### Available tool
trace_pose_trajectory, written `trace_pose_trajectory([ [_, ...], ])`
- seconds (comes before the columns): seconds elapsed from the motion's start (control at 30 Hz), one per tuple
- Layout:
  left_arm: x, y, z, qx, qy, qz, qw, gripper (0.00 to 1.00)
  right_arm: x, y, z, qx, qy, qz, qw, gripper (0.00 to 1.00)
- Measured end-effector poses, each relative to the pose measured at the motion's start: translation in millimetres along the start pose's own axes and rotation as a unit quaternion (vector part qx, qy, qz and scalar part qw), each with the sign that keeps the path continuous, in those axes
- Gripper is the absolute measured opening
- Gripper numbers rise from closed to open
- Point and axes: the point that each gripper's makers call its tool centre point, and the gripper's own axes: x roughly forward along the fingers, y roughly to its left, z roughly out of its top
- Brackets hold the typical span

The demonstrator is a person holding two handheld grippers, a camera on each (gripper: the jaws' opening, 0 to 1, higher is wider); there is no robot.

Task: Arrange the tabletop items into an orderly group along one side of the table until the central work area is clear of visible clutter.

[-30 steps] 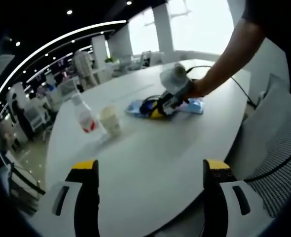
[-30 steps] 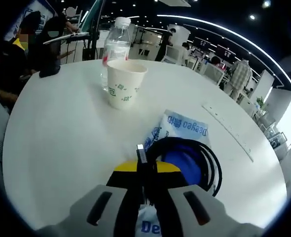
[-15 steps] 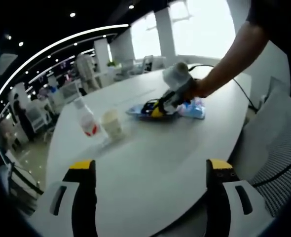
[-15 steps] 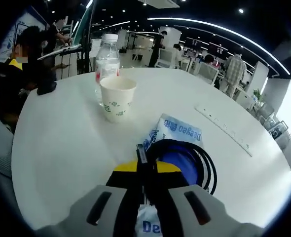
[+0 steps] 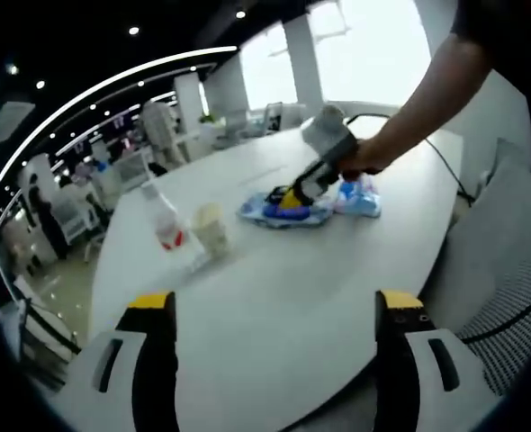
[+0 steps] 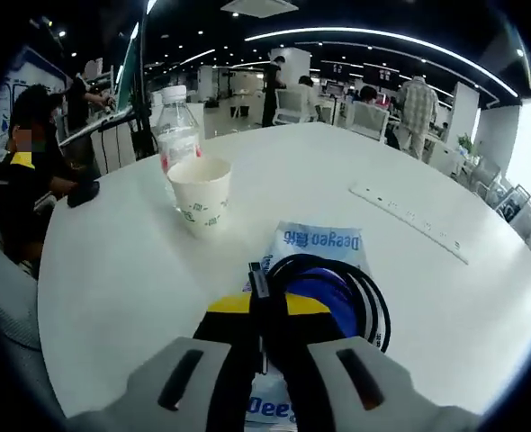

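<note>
My right gripper (image 6: 259, 304) is shut on a coiled black cable (image 6: 364, 297), whose plug end sticks out past the jaws. The coil rests on a blue and white tissue pack (image 6: 315, 256). Beyond it stand a paper cup (image 6: 199, 193) and a clear water bottle (image 6: 177, 135) with a red label. In the left gripper view, my left gripper (image 5: 274, 310) hangs open over the bare near side of the white table (image 5: 274, 297). Farther off, that view has the right gripper (image 5: 294, 194) on the tissue pack (image 5: 288, 212), with the cup (image 5: 211, 229) and bottle (image 5: 164, 221) to its left.
A second blue pack (image 5: 360, 198) lies just right of the right gripper. A long white strip (image 6: 409, 222) lies on the table's far right. A black cable (image 5: 441, 162) trails over the table edge. A mesh chair (image 5: 508, 279) stands on the right. People sit at desks beyond.
Both cameras have shifted slightly. The right gripper stays shut on the cable and has drawn back a little from the cup and bottle. The left gripper remains open.
</note>
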Motion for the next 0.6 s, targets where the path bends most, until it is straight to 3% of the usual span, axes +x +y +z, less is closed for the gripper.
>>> trace_pose_trajectory([
  [0.23,-0.9,-0.8,3.5,-0.002,-0.009,0.001,1.0,0.89,-8.2,-1.7,2.6,-0.021,-0.005,-0.015,0.9997,0.08],
  [0.6,-2.5,1.3,9.2,-0.004,-0.024,0.008,0.9997,0.99,-32.3,-1.1,17.6,-0.052,-0.026,-0.027,0.9979,0.08],
])
